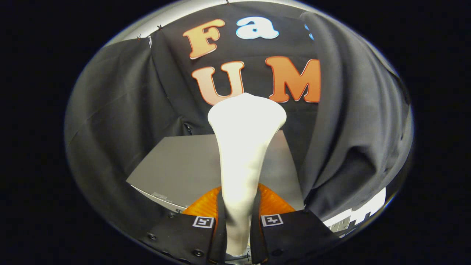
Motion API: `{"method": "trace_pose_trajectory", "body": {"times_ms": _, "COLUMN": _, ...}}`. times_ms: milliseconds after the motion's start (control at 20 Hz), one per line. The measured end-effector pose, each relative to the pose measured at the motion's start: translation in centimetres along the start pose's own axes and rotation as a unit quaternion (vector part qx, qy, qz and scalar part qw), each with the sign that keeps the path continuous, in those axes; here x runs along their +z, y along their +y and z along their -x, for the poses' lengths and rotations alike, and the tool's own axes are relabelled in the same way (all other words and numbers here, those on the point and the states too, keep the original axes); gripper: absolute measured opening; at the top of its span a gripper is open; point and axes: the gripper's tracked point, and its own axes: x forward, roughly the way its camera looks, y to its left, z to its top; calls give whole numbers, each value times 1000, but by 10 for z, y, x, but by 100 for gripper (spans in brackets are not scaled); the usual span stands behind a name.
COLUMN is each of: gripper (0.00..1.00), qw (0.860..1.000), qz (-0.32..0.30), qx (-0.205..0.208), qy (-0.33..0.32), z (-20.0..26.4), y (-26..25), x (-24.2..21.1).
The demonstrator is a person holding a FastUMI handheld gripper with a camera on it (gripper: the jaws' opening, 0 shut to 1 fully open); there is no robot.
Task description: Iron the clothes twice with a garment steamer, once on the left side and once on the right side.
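Note:
A white garment steamer (243,147) stands up between my fingers, its handle narrow at the bottom and widening to a broad head at the top. My gripper (238,224) is shut on the steamer's handle, one finger pressing each side. A dark grey garment (360,125) hangs to the right of the steamer, draped in soft folds down to beside my right finger. The steamer's head is a short way left of the garment and apart from it.
A grey table top (184,165) lies beyond the fingers, behind the steamer. The black cloth wall (121,110) closes in the back and the left side. A white surface (364,211) shows low beyond the garment's hem on the right.

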Motion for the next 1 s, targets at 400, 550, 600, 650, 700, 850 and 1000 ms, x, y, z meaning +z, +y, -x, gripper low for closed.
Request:
{"method": "trace_pose_trajectory", "body": {"times_ms": 400, "gripper": 33, "qw": 995, "qz": 21, "qx": -13, "qy": -100, "z": 140, "y": -53, "x": 39}}
{"method": "trace_pose_trajectory", "body": {"times_ms": 550, "gripper": 32, "qw": 992, "qz": 14, "qx": -31, "qy": -121, "z": 173, "y": -88, "x": 46}}
{"method": "trace_pose_trajectory", "body": {"times_ms": 600, "gripper": 32, "qw": 991, "qz": 11, "qx": -38, "qy": -125, "z": 177, "y": -99, "x": 50}}
{"method": "trace_pose_trajectory", "body": {"times_ms": 650, "gripper": 33, "qw": 991, "qz": 10, "qx": -48, "qy": -126, "z": 182, "y": -114, "x": 51}}
{"method": "trace_pose_trajectory", "body": {"times_ms": 700, "gripper": 33, "qw": 990, "qz": 7, "qx": -58, "qy": -128, "z": 187, "y": -128, "x": 51}}
{"method": "trace_pose_trajectory", "body": {"times_ms": 850, "gripper": 33, "qw": 988, "qz": 0, "qx": -79, "qy": -131, "z": 193, "y": -163, "x": 53}}
{"method": "trace_pose_trajectory", "body": {"times_ms": 1000, "gripper": 33, "qw": 988, "qz": -5, "qx": -88, "qy": -125, "z": 183, "y": -188, "x": 52}}
